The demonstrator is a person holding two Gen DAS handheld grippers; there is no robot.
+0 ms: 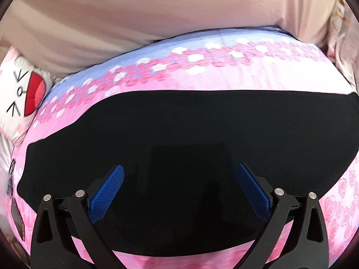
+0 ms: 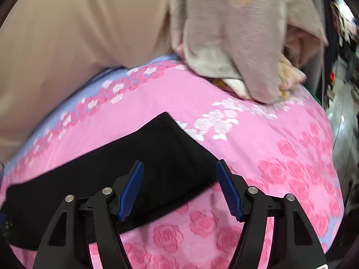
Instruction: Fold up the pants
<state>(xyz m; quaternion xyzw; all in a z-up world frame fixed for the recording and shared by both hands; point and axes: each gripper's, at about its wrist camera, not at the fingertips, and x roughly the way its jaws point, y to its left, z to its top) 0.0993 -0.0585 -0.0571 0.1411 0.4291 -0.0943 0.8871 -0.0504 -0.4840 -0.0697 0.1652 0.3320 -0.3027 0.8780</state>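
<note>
The black pants [image 1: 179, 134] lie flat as a wide dark band on a pink rose-print bed sheet [image 1: 224, 76]. My left gripper [image 1: 179, 174] is open and empty, hovering over the middle of the pants, its blue pads [image 1: 110, 190] spread wide. In the right wrist view the pants [image 2: 134, 161] end in a corner near the centre. My right gripper [image 2: 179, 172] is open and empty above that right end, one finger over the fabric, the other over the sheet [image 2: 269, 152].
A beige curtain or wall [image 1: 134, 22] rises behind the bed. A white cartoon cat pillow [image 1: 20, 94] lies at the far left. A beige knitted garment [image 2: 235, 40] is piled at the bed's far right, with clutter [image 2: 343, 67] beyond the edge.
</note>
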